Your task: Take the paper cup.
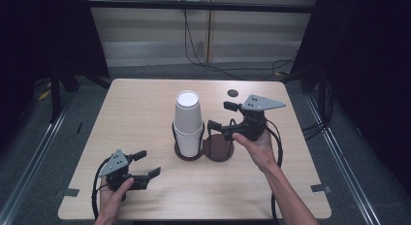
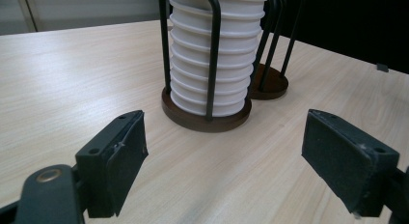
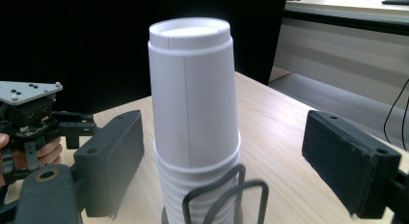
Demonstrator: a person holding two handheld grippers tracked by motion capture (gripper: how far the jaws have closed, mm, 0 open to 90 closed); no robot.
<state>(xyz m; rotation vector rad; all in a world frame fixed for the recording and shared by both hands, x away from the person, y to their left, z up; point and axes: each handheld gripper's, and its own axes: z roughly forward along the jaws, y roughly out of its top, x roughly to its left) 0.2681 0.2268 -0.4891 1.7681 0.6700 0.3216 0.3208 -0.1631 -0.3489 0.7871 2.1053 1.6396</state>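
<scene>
A tall stack of white paper cups (image 1: 188, 123) stands upside down in a dark wire holder (image 1: 186, 154) at the table's middle. An empty second holder (image 1: 219, 148) stands right beside it. My right gripper (image 1: 219, 115) hovers just right of the stack, jaws apart and touching nothing. In the right gripper view the top cup (image 3: 191, 103) rises ahead between the spread jaws of the right gripper (image 3: 224, 161). My left gripper (image 1: 148, 163) rests low at the front left, open and empty. Its own view shows the left gripper (image 2: 224, 156) facing the cup stack (image 2: 210, 64) and the empty holder (image 2: 270, 81).
The wooden table (image 1: 140, 108) has a small dark round hole (image 1: 233, 93) near its far edge. Black cables (image 1: 213, 65) run across the floor behind it. Metal rails flank the table on both sides.
</scene>
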